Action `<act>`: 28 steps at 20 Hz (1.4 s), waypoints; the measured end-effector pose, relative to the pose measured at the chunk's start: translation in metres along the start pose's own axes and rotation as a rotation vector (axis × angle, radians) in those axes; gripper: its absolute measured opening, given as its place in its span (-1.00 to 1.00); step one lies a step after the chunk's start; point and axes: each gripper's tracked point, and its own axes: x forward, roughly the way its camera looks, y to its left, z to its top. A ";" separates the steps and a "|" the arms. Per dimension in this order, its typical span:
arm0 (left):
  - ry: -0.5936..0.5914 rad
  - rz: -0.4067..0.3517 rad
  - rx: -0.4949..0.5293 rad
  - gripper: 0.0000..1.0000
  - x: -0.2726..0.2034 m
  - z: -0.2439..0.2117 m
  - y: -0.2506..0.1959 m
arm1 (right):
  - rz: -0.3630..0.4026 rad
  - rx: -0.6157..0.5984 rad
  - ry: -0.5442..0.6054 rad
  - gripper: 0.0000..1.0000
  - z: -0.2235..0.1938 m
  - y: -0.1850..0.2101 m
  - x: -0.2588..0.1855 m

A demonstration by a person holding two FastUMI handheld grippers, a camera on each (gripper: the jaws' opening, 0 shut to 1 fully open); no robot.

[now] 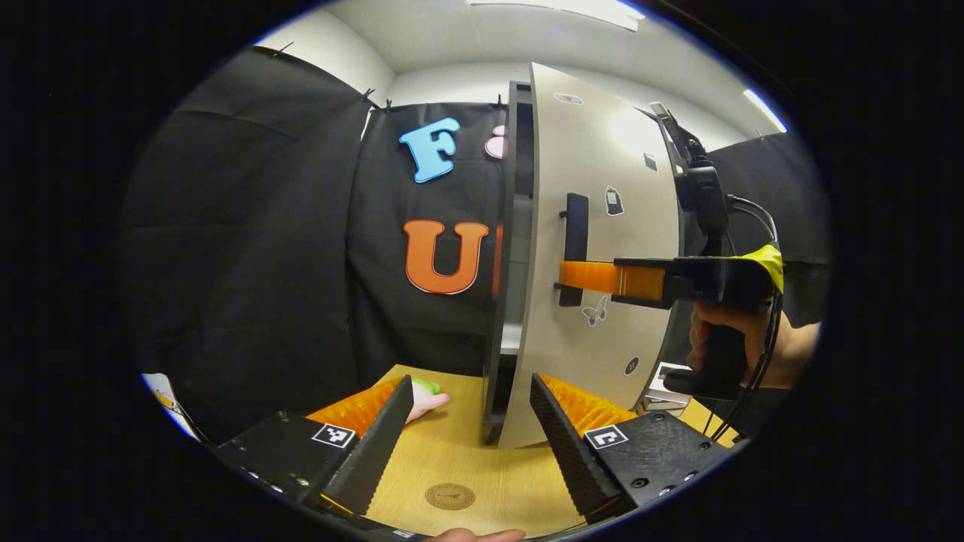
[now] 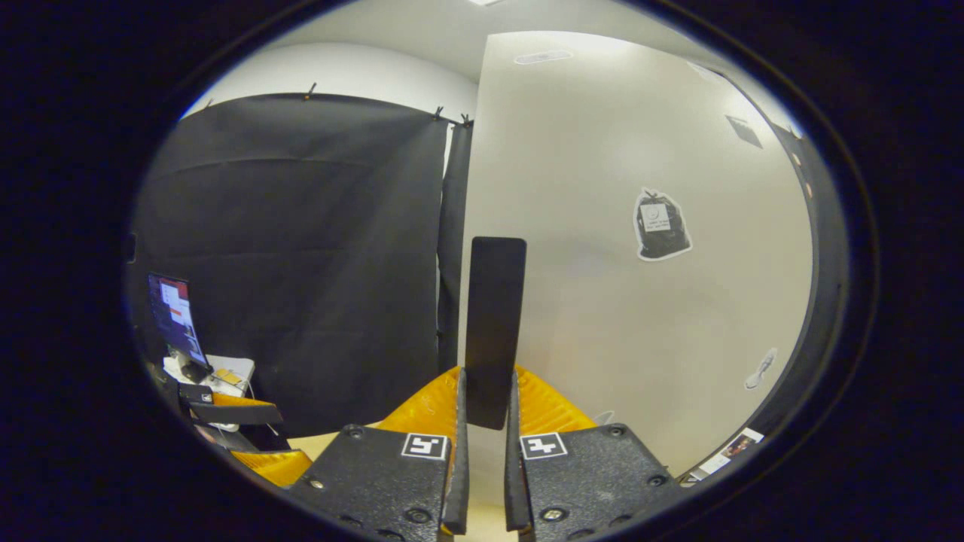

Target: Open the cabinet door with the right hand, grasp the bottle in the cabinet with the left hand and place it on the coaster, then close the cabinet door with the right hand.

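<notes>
The right gripper point(image 2: 486, 421) clamps the black bar handle point(image 2: 493, 331) of the pale grey, sticker-dotted cabinet door point(image 1: 595, 248), which stands ajar; the left gripper point(image 1: 467, 421) gapes wide above the round brown coaster point(image 1: 449, 496).

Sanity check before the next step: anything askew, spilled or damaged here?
Nothing stands out. The cabinet door is partly open, with the right gripper closed on its handle. The left gripper waits open above the coaster on the table. No spill or damage visible.
</notes>
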 end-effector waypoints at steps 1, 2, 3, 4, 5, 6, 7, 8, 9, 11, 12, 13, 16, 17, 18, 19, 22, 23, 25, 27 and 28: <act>0.000 -0.006 -0.001 0.89 0.000 -0.001 -0.001 | 0.001 0.008 0.003 -0.56 -0.002 0.000 -0.002; 0.000 -0.008 0.001 0.89 -0.001 -0.002 -0.002 | 0.002 0.011 0.006 -0.55 -0.001 0.000 -0.002; -0.001 -0.009 0.003 0.89 -0.001 -0.002 -0.002 | 0.002 0.009 0.007 -0.58 -0.002 0.000 -0.002; -0.002 -0.007 0.004 0.89 0.000 -0.002 -0.001 | 0.003 0.003 0.009 -0.55 -0.002 0.000 -0.002; 0.003 0.001 0.007 0.89 -0.001 -0.004 0.001 | 0.005 -0.002 0.011 -0.58 -0.003 0.000 -0.002; 0.010 0.011 0.005 0.89 -0.001 -0.006 0.004 | 0.009 -0.003 0.014 -0.58 -0.003 0.001 -0.003; 0.015 0.021 0.001 0.89 -0.001 -0.008 0.008 | 0.017 -0.006 0.017 -0.56 -0.003 0.001 -0.003; 0.018 0.031 -0.004 0.89 0.000 -0.010 0.013 | 0.024 -0.009 0.020 -0.56 -0.003 0.001 -0.004; 0.020 0.038 -0.009 0.89 -0.002 -0.012 0.014 | 0.033 -0.012 0.024 -0.55 -0.003 0.001 -0.004; 0.026 0.050 -0.014 0.89 -0.002 -0.015 0.018 | 0.052 -0.016 0.031 -0.58 -0.002 0.002 -0.004; 0.031 0.052 -0.014 0.89 0.001 -0.017 0.019 | 0.064 -0.017 0.034 -0.55 -0.003 0.002 -0.004; 0.037 0.053 -0.014 0.89 0.004 -0.018 0.020 | 0.077 -0.019 0.038 -0.55 -0.003 0.002 -0.004; 0.045 0.038 -0.013 0.89 0.008 -0.018 0.016 | 0.119 -0.021 0.054 -0.55 -0.001 0.001 -0.007; 0.048 0.027 -0.011 0.89 0.011 -0.019 0.011 | 0.132 -0.025 0.058 -0.55 -0.004 0.000 -0.006; 0.052 0.013 -0.007 0.89 0.016 -0.020 0.005 | 0.144 -0.031 0.061 -0.57 -0.004 0.000 -0.006; 0.055 -0.004 0.000 0.89 0.022 -0.020 -0.002 | 0.152 -0.035 0.065 -0.57 -0.004 0.000 -0.005; 0.056 -0.061 0.031 0.89 0.038 -0.019 -0.020 | 0.150 -0.027 0.077 -0.57 -0.003 -0.001 -0.005; 0.058 -0.083 0.037 0.89 0.044 -0.019 -0.029 | 0.137 -0.021 0.081 -0.55 -0.002 -0.001 -0.006; 0.052 -0.126 0.055 0.89 0.061 -0.016 -0.044 | 0.101 -0.008 0.087 -0.55 -0.002 -0.003 -0.006; 0.043 -0.183 0.068 0.89 0.079 -0.013 -0.063 | 0.061 0.011 0.096 -0.55 -0.001 -0.004 -0.003; 0.039 -0.213 0.079 0.89 0.089 -0.012 -0.076 | 0.065 0.008 0.127 -0.58 -0.004 -0.002 -0.002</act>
